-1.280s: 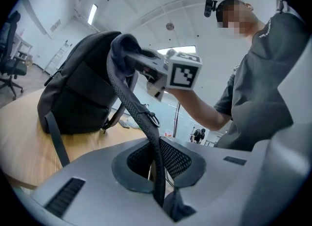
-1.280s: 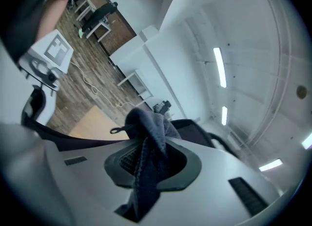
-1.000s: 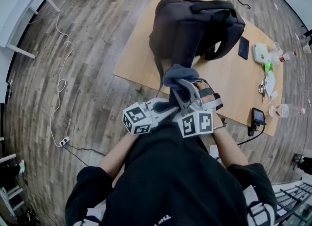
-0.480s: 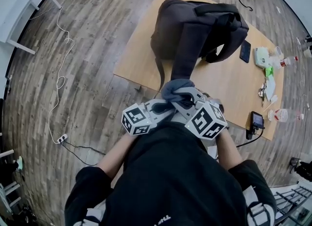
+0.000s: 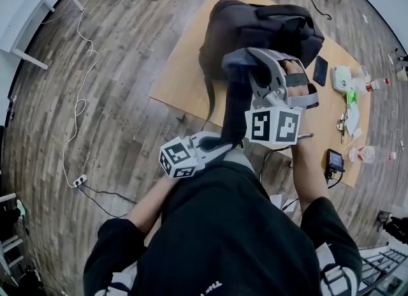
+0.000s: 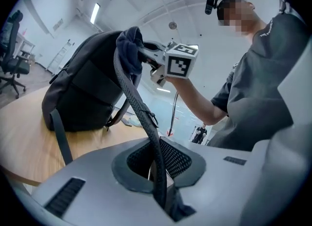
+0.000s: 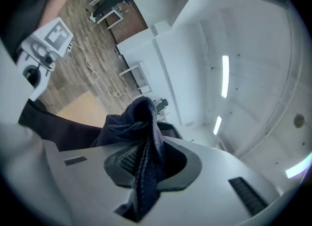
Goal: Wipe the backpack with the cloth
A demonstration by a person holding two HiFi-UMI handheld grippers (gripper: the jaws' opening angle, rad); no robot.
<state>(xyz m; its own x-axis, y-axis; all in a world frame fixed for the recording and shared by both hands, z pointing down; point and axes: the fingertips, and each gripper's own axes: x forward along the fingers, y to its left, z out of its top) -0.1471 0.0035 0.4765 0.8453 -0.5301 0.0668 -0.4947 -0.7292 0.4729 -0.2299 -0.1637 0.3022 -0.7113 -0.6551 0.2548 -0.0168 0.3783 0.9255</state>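
On the table [image 5: 182,84], the backpack [image 5: 255,30] is sitting with a phone [image 5: 320,66] lying just beside it. We are pulling the backpack's strap [image 6: 142,118] out past the table edge with our left gripper [image 5: 224,143]. Its jaws are pressing together on the strap, and the strap is stretching tight from the backpack to the gripper. Our right gripper [image 5: 252,65] is squeezing the dark cloth [image 7: 144,142] between its jaws. We are holding the cloth up on the strap, close to the backpack and well above our left gripper.
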